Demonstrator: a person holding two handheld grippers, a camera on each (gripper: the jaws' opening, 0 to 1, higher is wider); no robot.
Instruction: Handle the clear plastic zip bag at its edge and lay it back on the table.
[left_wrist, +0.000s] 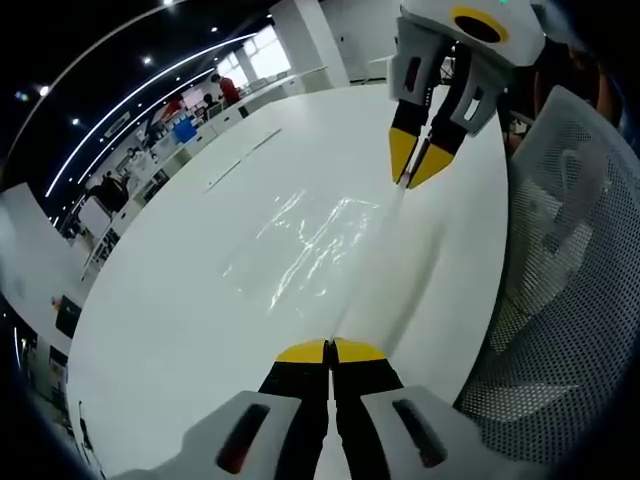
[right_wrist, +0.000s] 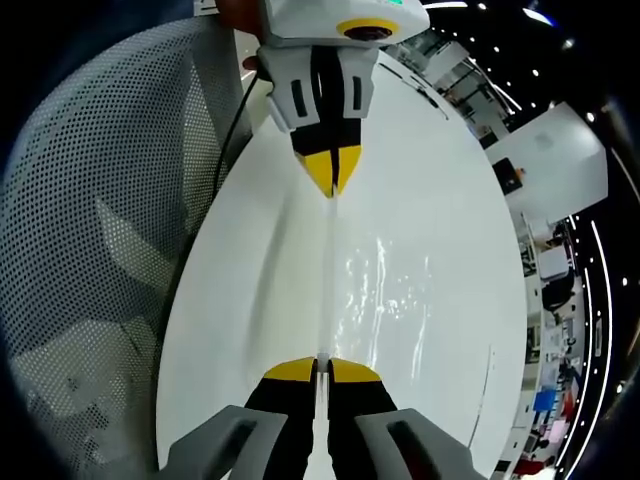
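Observation:
The clear plastic zip bag (left_wrist: 300, 240) is stretched by one edge between both grippers over the white table (left_wrist: 170, 300); its film shows as glints. In the left gripper view my left gripper (left_wrist: 330, 352) is shut on the bag's near edge, with the yellow tips pressed together. My right gripper (left_wrist: 415, 172) comes in from the top right, shut on the far end of that edge. In the right gripper view my right gripper (right_wrist: 322, 368) pinches the edge at the bottom. The left gripper (right_wrist: 332, 182) holds the other end at the top, with the bag (right_wrist: 390, 290) spreading to the right over the table (right_wrist: 250, 300).
A white mesh chair back (left_wrist: 570, 250) stands close beside the table's edge, also seen as the chair (right_wrist: 90, 250) in the right gripper view. Desks and people (left_wrist: 190, 105) fill the far office beyond the table.

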